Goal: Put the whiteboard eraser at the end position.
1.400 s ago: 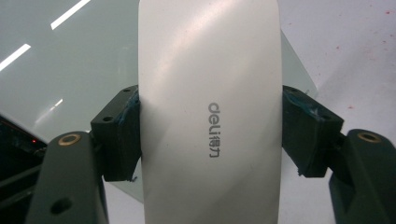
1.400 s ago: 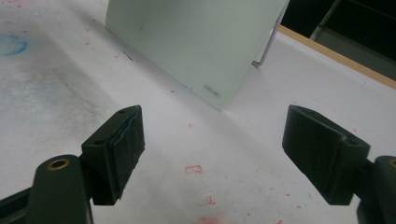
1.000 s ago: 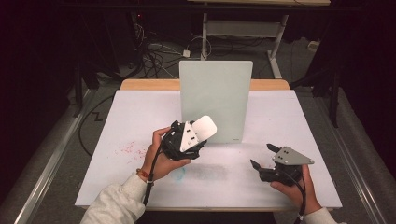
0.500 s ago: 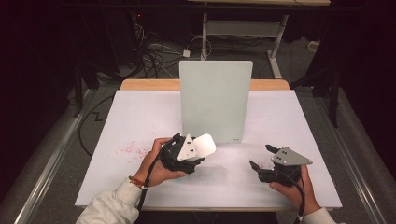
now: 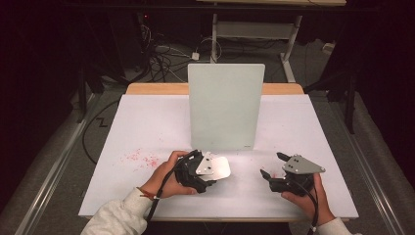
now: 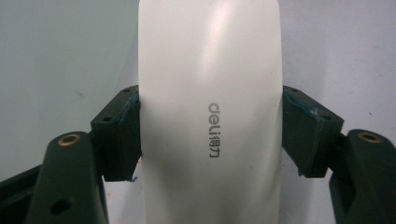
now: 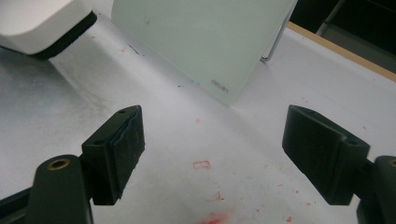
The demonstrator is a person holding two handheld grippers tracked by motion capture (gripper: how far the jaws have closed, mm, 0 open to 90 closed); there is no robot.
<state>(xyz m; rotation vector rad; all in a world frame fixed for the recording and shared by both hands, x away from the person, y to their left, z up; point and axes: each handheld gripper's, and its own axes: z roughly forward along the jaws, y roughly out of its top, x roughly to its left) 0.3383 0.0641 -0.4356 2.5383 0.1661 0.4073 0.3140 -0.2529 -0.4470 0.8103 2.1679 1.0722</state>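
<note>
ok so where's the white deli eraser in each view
High view: the white eraser sits low and left of centre, in the left gripper, just in front of the upright glass board.
Left gripper view: it runs up the middle, clamped between the two jaws.
Right gripper view: its corner shows at top left.
Shared landmark: the glass board, also behind the eraser in the left gripper view.

white-covered bench point(image 5: 147, 122) with red marks point(image 5: 139, 157) near the front left, wooden edge point(image 5: 156, 88) along the back. pale green board point(image 5: 225, 105) upright at mid-bench. tangled cables point(image 5: 164, 54) on the dark floor behind.
</note>
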